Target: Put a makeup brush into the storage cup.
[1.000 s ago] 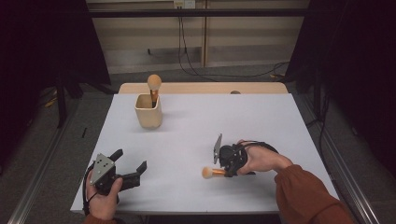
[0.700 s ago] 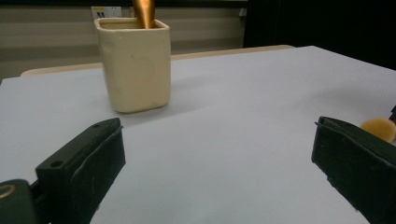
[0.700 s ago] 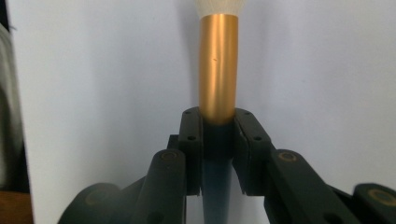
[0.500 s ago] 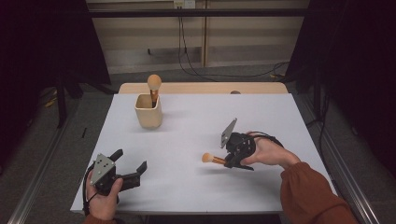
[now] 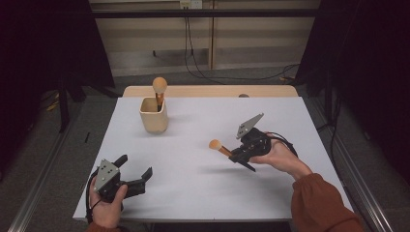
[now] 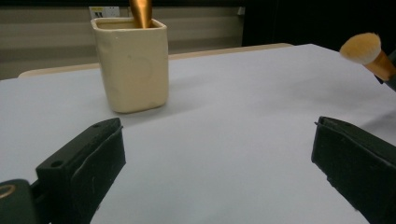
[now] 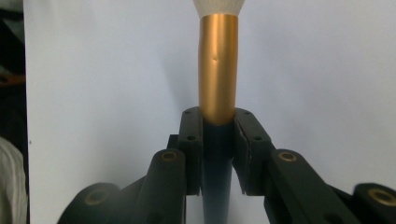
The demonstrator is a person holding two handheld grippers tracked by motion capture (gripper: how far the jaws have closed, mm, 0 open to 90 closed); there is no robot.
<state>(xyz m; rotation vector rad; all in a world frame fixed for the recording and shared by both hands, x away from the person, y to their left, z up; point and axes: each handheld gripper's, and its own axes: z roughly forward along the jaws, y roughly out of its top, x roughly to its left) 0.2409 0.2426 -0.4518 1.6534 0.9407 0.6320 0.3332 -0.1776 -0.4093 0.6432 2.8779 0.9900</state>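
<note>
**Brush held clear of table**

The left gripper [image 5: 137,177] rests at the near edge with jaws wide apart and empty; the cup [image 5: 153,114] stands ahead of them. The right gripper [image 5: 235,155] has its jaws clamped on the brush [image 5: 218,147] handle, bristles projecting beyond the tips.

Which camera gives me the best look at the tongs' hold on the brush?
The right gripper view: the brush fills its middle, its gold handle clamped between the right tongs. The high view shows it small and off the table; the left gripper view catches its bristle head.

Glossy gold metallic brush handle [image 7: 217,70], soft fluffy orange bristle head [image 6: 360,47]; matt cream ceramic-looking square cup [image 6: 132,63]; smooth matt white tabletop [image 5: 193,179]; matt black plastic-looking jaws.
</note>
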